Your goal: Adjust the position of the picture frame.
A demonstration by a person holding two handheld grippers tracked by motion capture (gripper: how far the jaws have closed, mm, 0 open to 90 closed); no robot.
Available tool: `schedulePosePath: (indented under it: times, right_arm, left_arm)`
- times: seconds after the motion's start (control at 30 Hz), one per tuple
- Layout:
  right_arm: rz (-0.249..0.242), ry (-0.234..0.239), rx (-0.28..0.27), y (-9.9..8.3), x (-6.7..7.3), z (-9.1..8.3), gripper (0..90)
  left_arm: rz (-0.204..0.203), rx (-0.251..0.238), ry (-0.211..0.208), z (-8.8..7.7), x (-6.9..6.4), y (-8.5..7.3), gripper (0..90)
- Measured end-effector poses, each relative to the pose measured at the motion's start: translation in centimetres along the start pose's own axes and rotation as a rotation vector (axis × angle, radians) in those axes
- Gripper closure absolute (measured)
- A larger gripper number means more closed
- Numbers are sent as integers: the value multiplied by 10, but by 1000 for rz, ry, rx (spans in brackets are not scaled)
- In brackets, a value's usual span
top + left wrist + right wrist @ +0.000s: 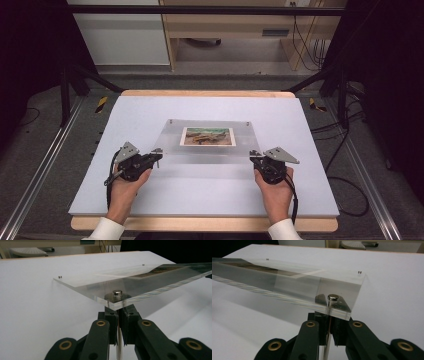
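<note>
A clear acrylic panel (210, 142) was seen at the centre of the high view, over the white board (150, 195) that covers the table. A small landscape picture (208, 136) was seen under or within it, slightly above the panel's middle. 2 small dark fittings were visible at the panel's far corners, toward the top of the frame. The near edge appeared raised off the board, with the far edge lower; whether the far edge touched the board could not be told.

In the left gripper view, a short metal stud (117, 293) was seen standing on the panel's nearest corner, at the centre of the frame, with a thin pin running down from it between the jaws. The left gripper (119, 315) was pressed together on that pin just under the corner. In the right gripper view, a matching stud (333, 298) was seen on the panel's other near corner, right of centre, and the right gripper (330, 322) was likewise pinched on the pin below it.

In the high view, the left gripper (156, 159) was found at the panel's lower left corner and the right gripper (253, 157) at its lower right corner, each held by a hand entering from the bottom edge, with white sleeves at the wrists.
</note>
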State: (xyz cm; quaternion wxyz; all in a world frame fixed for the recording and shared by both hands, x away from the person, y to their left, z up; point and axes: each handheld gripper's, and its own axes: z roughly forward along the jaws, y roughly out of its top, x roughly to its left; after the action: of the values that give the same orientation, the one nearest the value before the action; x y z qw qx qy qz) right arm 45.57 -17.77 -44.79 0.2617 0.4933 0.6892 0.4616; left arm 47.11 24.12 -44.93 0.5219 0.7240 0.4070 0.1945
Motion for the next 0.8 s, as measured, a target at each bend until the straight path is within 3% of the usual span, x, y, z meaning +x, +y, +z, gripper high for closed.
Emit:
schedulePosePath:
  times: [0.2,0.37,0.43,0.8]
  right_arm:
    - [47,31,-5,-6,-3,1,847]
    - [43,26,0,-10,-3,2,848]
    - [20,9,8,-11,-2,2,846]
    - [18,-8,20,-15,-6,6,848]
  left_arm:
    - [-5,11,2,0,-1,-3,840]
    - [2,24,-7,2,-1,-7,840]
    - [0,32,-12,3,0,-8,842]
    - [9,56,2,6,-6,-11,840]
